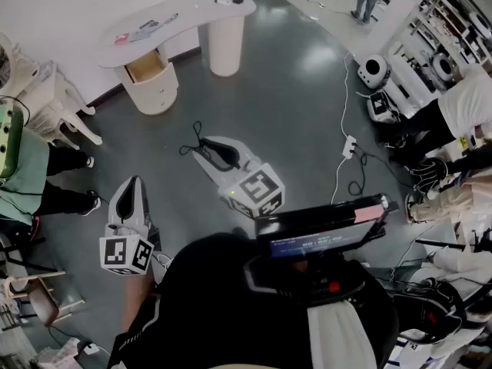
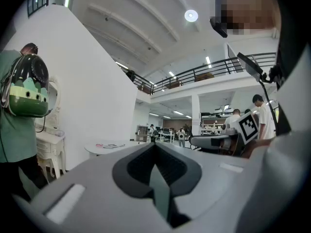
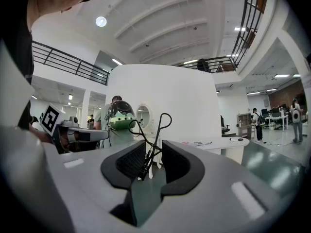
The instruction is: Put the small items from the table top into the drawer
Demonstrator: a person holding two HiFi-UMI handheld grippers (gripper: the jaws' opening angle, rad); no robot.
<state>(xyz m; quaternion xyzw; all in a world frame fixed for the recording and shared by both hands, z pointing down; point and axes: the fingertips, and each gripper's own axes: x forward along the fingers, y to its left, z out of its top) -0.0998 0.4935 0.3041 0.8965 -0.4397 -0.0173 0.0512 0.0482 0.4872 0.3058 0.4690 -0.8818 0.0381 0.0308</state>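
Eyelash curler (image 3: 152,147) pinched in right gripper (image 3: 151,155); left gripper (image 2: 155,152) closed

Left gripper (image 1: 135,184), right gripper (image 1: 204,149): pale grey shells, black pads.
Marker cubes (image 1: 125,254): black-and-white squares.
Clothing: black top (image 1: 215,298).

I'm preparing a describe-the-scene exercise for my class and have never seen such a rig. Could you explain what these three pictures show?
There is no robot here: a person carries a hand-held gripper in each hand. The head view looks down from a camera on the person's head. The other two pictures come from cameras riding on each gripper, looking along its jaws. The left gripper is shut and empty. The right gripper holds a thin black eyelash curler. Ahead stands a white curved table with small items on top and an open drawer below.
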